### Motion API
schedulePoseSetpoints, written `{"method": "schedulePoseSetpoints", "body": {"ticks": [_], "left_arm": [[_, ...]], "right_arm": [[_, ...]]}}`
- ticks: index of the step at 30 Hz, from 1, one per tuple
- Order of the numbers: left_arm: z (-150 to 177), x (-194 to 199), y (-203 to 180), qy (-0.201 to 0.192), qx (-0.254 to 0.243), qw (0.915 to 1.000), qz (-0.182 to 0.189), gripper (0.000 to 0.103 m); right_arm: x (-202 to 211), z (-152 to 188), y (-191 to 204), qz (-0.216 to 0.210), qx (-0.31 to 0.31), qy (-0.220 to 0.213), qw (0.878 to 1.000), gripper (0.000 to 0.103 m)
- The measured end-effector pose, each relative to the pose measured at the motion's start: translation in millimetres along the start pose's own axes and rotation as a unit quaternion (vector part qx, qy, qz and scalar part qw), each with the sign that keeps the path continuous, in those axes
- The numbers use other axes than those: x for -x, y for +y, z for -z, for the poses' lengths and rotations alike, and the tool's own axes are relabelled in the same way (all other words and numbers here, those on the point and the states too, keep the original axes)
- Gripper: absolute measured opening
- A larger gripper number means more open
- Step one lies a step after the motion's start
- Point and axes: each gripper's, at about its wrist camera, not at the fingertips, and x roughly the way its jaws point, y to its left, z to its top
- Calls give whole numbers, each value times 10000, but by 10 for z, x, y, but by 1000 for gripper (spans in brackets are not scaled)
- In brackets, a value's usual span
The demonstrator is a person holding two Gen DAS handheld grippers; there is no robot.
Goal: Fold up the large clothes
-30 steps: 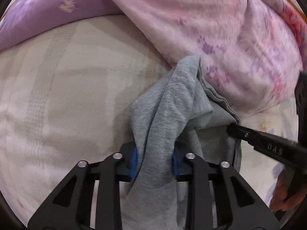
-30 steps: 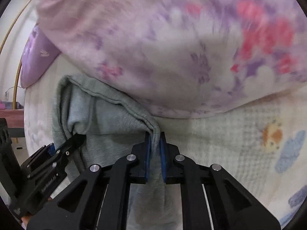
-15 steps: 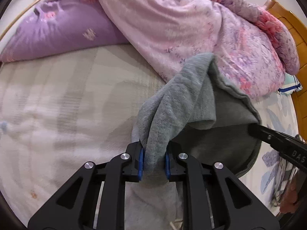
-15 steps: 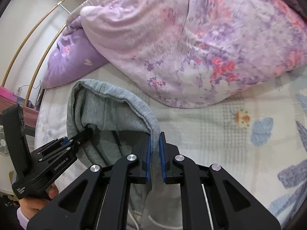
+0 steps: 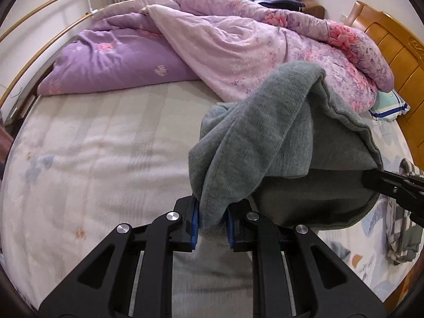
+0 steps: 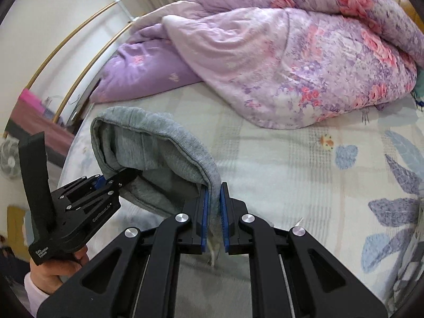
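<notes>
Both the left gripper [image 5: 212, 225] and right gripper [image 6: 213, 218] pinch the soft, floppy grey sweatshirt's [image 5: 265, 137] hem above the bed [image 5: 106, 145]; grip its corners.

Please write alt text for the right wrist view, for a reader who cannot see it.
The right gripper and the left gripper each clamp an edge of a grey garment, holding it above a bed. A crumpled floral quilt lies behind.
</notes>
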Motion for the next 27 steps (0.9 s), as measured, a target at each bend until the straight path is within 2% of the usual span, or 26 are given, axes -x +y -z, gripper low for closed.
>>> {"method": "schedulePoseSetpoints", "body": {"ticks": [7,12,15,19,21,22,23,25,26,27], "left_arm": [[689,555,110,-20,149,9997,-217,16],[1382,796,267,255,482,9981,-297,16],[1901,793,343,659,779,9944,-274,17],[2628,633,409,1287,1294,9831,-101,18],[2975,550,406,1573,1341,9784,-62,22],[3067,538,401,1631,1337,9775,-26,23],[3207,541,395,1725,1361,9755,50,24],[3364,563,396,1929,1400,9712,54,32],[3438,601,393,2053,1350,9693,-66,34],[3469,636,396,2111,1291,9688,-118,37]], "right_arm": [[272,675,352,-268,372,429,9980,8],[274,1325,592,-288,702,941,9927,8],[135,1804,619,-336,664,1390,9875,8],[-290,2518,616,-115,902,2423,9659,10],[-478,2841,649,125,1201,3032,9453,14],[-508,2923,657,209,1272,3173,9395,14],[-508,2977,666,226,1262,3270,9363,18],[-442,2991,667,-37,952,3394,9358,28],[-404,2962,663,-134,807,3405,9367,50],[-335,2901,660,-132,657,3320,9409,66]]}}
